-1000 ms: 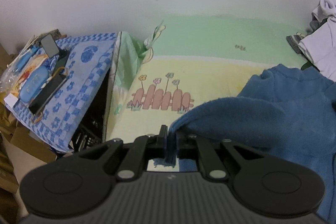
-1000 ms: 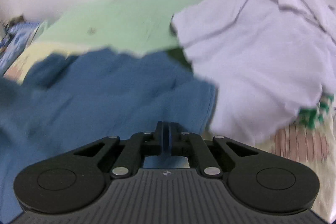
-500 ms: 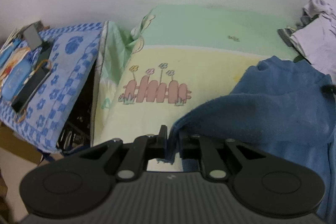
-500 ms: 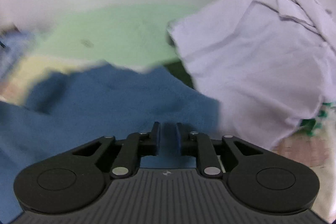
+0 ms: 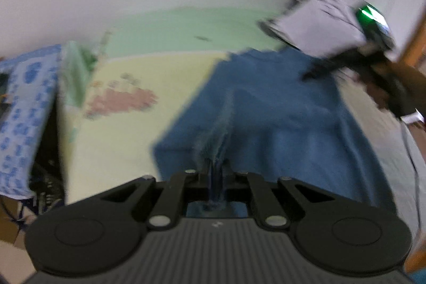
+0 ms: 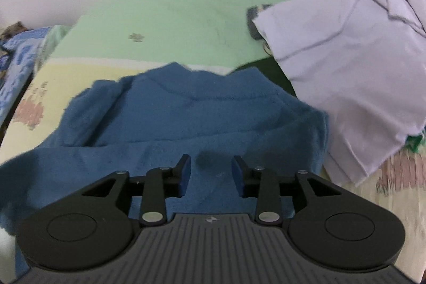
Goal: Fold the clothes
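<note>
**Blue fleece: right side released, left side carried over**

Blue fleece garment [image 5: 266, 119] is pinched in the left gripper [image 5: 217, 172], jaws together on a bunched fold of cloth that rises straight from the fingertips. Right gripper [image 6: 211, 172] now stands with its jaws well apart, nothing between them, hovering just over the fleece; a second ago they were shut on the fabric, half a second ago just parting. So the right-hand edge has been let go and lies on the bed.

Left view is blurred with motion. The fleece now stretches away from the jaws across the yellow-and-green bedsheet [image 5: 127, 129], where earlier it hung as a loose hump to the right. Right gripper shows in that view at far upper right, beyond the garment.

From the right wrist, the fleece [image 6: 186, 119] lies mostly spread, collar end toward the wall, with a rolled ridge across its middle. White clothes pile [image 6: 354, 71] sits just beside it, right edge touching or overlapping; cannot tell which.

Judgement: one fold is under way, led by the left hand; the right is free to regrasp.
</note>
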`<state>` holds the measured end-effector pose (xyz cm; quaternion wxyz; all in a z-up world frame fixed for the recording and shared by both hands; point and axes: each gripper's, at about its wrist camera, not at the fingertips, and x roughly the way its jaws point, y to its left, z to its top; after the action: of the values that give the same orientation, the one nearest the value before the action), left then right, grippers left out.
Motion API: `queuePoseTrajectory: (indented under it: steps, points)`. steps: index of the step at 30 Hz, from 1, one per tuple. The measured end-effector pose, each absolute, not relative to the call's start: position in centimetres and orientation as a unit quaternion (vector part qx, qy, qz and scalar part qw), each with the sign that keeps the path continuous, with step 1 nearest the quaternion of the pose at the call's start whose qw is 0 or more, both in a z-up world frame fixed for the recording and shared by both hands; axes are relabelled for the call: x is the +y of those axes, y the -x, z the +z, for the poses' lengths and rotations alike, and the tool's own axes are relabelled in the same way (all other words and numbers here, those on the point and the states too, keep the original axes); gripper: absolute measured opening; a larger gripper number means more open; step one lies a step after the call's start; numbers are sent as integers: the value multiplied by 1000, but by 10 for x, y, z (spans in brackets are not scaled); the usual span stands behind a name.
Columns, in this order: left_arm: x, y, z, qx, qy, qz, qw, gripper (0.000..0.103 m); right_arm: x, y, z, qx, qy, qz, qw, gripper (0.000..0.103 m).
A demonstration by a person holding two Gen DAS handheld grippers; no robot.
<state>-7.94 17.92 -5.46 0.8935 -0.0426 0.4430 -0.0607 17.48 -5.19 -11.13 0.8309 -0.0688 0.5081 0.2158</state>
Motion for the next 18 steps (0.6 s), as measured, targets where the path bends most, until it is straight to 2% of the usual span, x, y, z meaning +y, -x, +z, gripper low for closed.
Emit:
queuePoseTrajectory:
  steps: [8, 11, 15, 18]
  points:
    - [150, 89, -88, 450, 37, -92, 888, 6, -21, -146, -97, 488, 85, 238, 835, 37]
    - [145, 90, -98, 455, 42, -99, 884, 6, -10, -139, -92, 496, 54, 253, 829, 37]
    - [138, 95, -108, 461, 28, -102, 881, 5, 5, -142, -91, 517, 4, 236, 823, 48]
    - [137, 99, -107, 458, 27, -110, 882, 5, 12, -147, -98, 546, -31, 217, 809, 48]
